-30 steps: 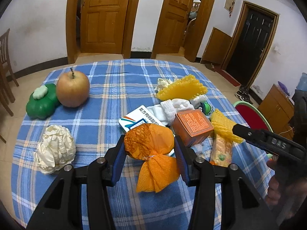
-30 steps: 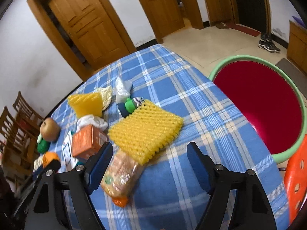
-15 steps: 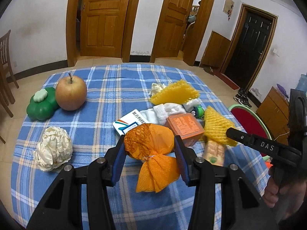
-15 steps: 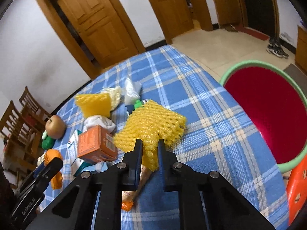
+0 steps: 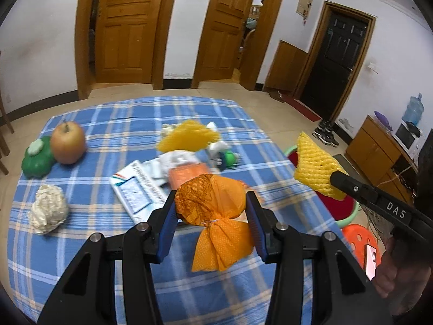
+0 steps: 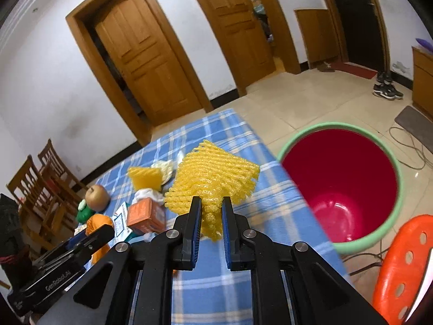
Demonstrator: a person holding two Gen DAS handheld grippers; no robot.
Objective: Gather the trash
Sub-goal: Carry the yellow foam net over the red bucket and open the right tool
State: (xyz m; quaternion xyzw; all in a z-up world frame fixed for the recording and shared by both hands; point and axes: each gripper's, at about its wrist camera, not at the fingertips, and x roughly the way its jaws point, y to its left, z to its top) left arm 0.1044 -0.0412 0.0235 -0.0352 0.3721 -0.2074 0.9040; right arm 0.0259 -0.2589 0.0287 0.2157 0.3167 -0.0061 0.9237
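Note:
My left gripper (image 5: 210, 203) is shut on an orange mesh bag (image 5: 213, 208), held above the blue checked table (image 5: 113, 243); its tail hangs below the pads. My right gripper (image 6: 211, 205) is shut on a yellow foam fruit net (image 6: 213, 176), lifted off the cloth near the table's right edge. In the left wrist view that net (image 5: 316, 168) hangs at the tip of the right gripper, over a red bin with a green rim (image 5: 349, 211). The bin (image 6: 341, 187) stands on the floor just right of the table, its mouth open.
On the table lie a second yellow foam net (image 5: 189, 135), an orange box (image 6: 146, 214), a printed carton (image 5: 138, 189), white tissue (image 5: 48, 211), an apple (image 5: 67, 143), a green toy (image 5: 36, 159). An orange stool (image 6: 400, 268) stands beside the bin. Chairs (image 6: 40, 178) line the far left.
My right gripper closed on the yellow foam net and lifted it off the table toward the bin. My left gripper rose with the orange mesh bag still held.

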